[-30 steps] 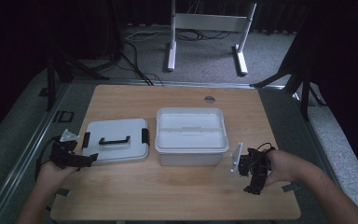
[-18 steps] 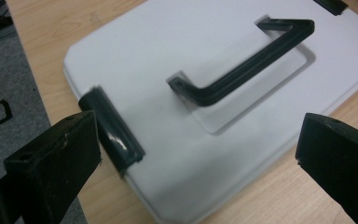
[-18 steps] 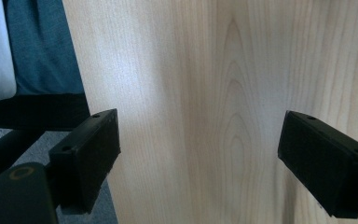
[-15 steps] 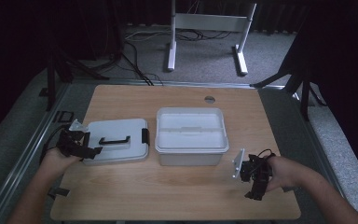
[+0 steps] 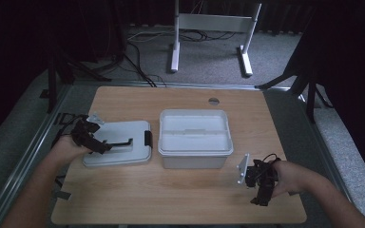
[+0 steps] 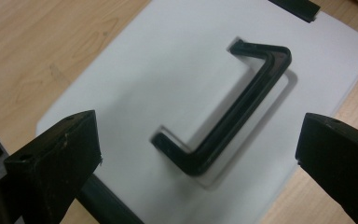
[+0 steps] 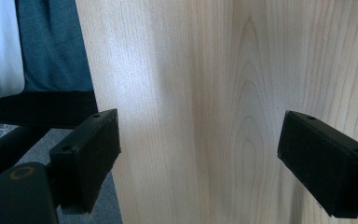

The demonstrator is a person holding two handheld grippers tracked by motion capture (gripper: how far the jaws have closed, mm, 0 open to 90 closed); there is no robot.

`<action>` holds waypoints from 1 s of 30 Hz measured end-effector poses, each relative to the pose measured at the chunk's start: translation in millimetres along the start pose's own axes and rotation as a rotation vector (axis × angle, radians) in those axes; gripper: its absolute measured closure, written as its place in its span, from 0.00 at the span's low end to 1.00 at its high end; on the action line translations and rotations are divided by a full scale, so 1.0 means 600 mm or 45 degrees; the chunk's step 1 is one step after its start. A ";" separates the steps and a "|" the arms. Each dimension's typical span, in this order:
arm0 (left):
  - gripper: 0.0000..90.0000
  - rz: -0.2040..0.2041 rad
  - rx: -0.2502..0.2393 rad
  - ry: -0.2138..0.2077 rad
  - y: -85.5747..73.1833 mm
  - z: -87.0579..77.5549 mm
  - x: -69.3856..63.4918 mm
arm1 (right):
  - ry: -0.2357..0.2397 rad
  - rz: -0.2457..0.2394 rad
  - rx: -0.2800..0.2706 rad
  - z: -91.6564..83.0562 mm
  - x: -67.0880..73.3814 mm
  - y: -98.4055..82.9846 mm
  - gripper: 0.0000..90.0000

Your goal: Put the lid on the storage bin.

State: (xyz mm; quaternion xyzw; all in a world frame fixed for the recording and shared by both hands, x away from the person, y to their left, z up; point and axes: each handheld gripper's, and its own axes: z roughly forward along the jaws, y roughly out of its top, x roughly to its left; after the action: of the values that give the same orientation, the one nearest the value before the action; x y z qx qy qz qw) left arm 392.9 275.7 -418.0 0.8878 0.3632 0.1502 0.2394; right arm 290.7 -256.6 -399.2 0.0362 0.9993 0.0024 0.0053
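We hover left gripper [image 6: 196,140] over lid [image 6: 168,70], jaws spread wide; black handle [image 6: 228,121] lies between them, lined up for grab. Box [image 5: 195,137] sits beyond lid. Right gripper [image 7: 200,154] released, parked over bare table [image 7: 205,70], out of way.

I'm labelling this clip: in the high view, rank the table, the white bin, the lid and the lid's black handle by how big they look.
1. table
2. white bin and lid: they look about alike, so I won't rank them
3. black handle
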 end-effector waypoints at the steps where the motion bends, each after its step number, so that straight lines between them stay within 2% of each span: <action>1: 0.00 0.009 0.006 -0.007 0.004 0.001 0.001 | 0.003 -0.002 0.000 0.000 0.000 0.000 0.14; 6: 0.00 0.058 0.039 -0.020 0.015 0.006 -0.001 | 0.007 -0.002 0.007 0.001 0.000 -0.001 0.14; 7: 0.00 0.103 0.068 -0.032 0.021 0.008 -0.005 | 0.005 -0.006 0.008 0.001 0.000 0.000 0.14; 8: 0.00 0.120 0.080 -0.032 0.023 0.009 -0.008 | 0.009 -0.010 0.008 0.002 -0.001 0.001 0.14; 13: 0.00 0.168 0.125 -0.061 0.033 0.013 -0.019 | 0.010 -0.007 0.006 0.003 -0.001 0.001 0.14; 14: 0.00 0.198 0.159 -0.063 0.037 0.016 -0.024 | 0.011 -0.006 0.007 0.003 0.000 0.001 0.14; 19: 0.00 0.240 0.200 -0.075 0.043 0.020 -0.033 | 0.016 -0.001 0.006 0.004 -0.001 0.003 0.14; 22: 0.00 0.288 0.241 -0.077 0.047 0.025 -0.040 | 0.016 -0.005 0.011 0.005 -0.001 0.004 0.14; 25: 0.00 0.308 0.261 -0.074 0.047 0.027 -0.045 | 0.020 -0.001 0.015 0.005 -0.001 0.004 0.14; 26: 0.03 0.331 0.276 -0.071 0.047 0.028 -0.049 | 0.021 0.000 0.021 0.005 -0.001 0.005 0.14; 27: 0.06 0.331 0.276 -0.071 0.047 0.028 -0.049 | 0.021 0.000 0.021 0.005 -0.001 0.005 0.14; 28: 0.07 0.351 0.297 -0.070 0.045 0.031 -0.053 | 0.017 -0.006 0.018 0.005 -0.002 0.005 0.14; 30: 0.07 0.356 0.307 -0.067 0.042 0.035 -0.055 | 0.019 -0.008 0.014 0.004 -0.002 0.006 0.14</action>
State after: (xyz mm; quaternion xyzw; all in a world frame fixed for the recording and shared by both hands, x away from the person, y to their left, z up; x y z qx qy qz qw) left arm 393.8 229.8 -424.9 0.9556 0.2451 0.1140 0.1175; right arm 292.1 -253.1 -401.8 0.0330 0.9994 -0.0028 -0.0024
